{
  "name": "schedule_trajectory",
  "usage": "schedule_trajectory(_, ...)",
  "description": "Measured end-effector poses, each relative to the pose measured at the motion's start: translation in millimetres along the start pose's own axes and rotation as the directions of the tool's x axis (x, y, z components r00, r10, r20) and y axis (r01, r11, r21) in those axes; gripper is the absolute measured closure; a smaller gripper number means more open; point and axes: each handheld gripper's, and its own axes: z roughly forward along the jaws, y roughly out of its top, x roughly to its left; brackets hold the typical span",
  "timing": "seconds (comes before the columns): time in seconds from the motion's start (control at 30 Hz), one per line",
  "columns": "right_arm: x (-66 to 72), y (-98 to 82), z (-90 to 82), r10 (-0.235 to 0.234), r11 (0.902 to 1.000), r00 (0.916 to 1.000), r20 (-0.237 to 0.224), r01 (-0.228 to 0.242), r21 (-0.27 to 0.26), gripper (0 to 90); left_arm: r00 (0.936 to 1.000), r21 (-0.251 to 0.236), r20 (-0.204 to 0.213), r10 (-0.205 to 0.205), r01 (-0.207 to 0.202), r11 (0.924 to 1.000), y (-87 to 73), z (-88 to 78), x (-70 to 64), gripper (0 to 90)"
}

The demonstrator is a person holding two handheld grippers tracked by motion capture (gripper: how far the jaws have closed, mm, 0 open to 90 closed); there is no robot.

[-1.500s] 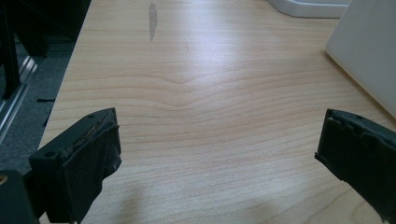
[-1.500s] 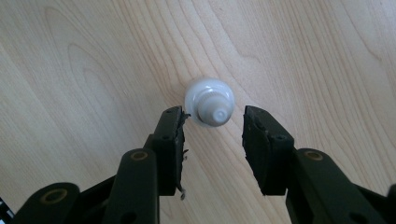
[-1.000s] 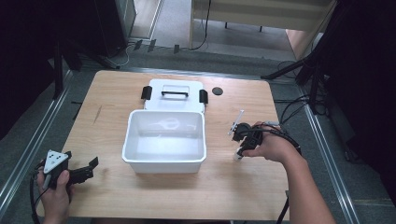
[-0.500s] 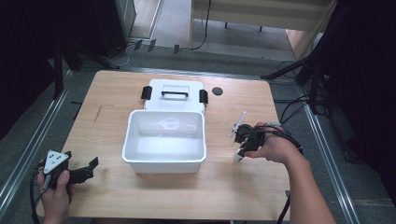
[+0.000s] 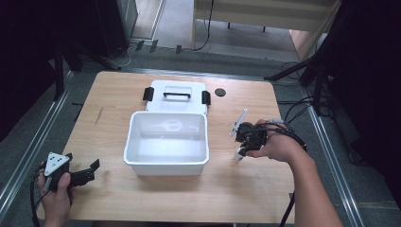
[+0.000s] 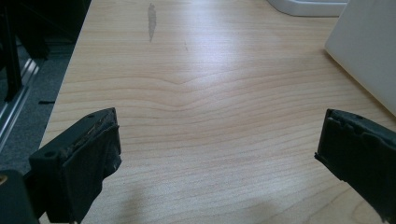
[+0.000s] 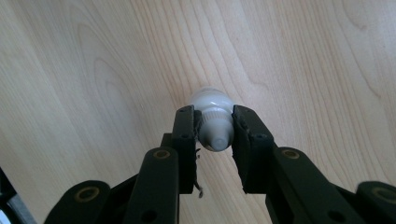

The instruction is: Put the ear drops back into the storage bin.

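Bottle (image 7: 212,119), small and white, stood upright on the wooden table (image 5: 246,198) to the right of the white box (image 5: 165,163), and the right gripper (image 7: 213,131) was closed on its neck just under the cap, having finished closing a moment ago. The left gripper (image 6: 219,154) rested near the front left corner of the table with its jaws wide apart and nothing between them. The grip sat high on a narrow, rounded and probably smooth part, so I judged the bottle could slip down or swing when lifted. A quick move toward the box might also knock its bottom against the box wall and turn it out of the jaws.
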Motion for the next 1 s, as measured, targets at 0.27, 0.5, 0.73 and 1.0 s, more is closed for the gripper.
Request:
schedule_trajectory(0.27,0.6,15.3,-20.3,-0.010,0.9995,0.9999,-0.004,0.010,-0.030,72.4,1.0000,0.001,-0.002,0.005,-0.005,1.0000,0.0,0.2,-0.5,0.2)
schedule_trajectory(0.5,3.0,23.7,-34.2,-0.020,0.9987,0.9998,0.000,0.020,-0.046,72.4,1.0000,-0.001,-0.007,0.005,-0.005,1.0000,0.0,-0.2,-0.5,0.2)
schedule_trajectory(0.73,4.7,32.9,-55.2,-0.026,0.9984,0.9995,0.015,0.027,-0.050,72.4,0.9999,0.000,-0.010,0.012,-0.012,0.9999,0.0,0.0,-1.3,0.2)
schedule_trajectory(1.0,6.4,47.1,-75.5,-0.058,0.9975,0.9977,0.034,0.060,-0.038,72.4,0.9999,0.001,-0.005,0.009,-0.009,1.0000,0.1,0.7,-1.2,0.2)
